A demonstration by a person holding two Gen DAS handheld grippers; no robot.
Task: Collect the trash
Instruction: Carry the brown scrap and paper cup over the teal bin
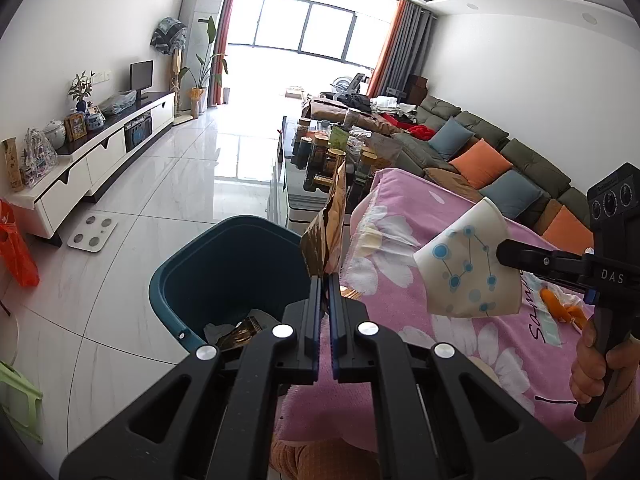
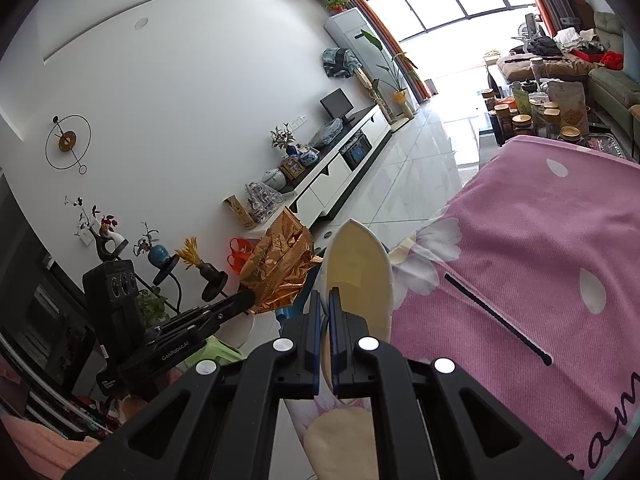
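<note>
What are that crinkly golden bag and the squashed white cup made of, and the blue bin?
The golden bag looks like metallised foil film: shiny, with sharp creases. The cup seems to be paper, matte, printed with blue dots and flattened without cracking. The bin looks like moulded plastic, smooth teal with a soft sheen.

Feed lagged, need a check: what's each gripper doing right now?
Left gripper: shut on the gold foil wrapper.
Right gripper: shut on the flattened paper cup.

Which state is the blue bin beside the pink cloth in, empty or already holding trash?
Already holding trash: the left wrist view shows crumpled pale paper and a gold wrapper in the bottom of the blue bin.
</note>
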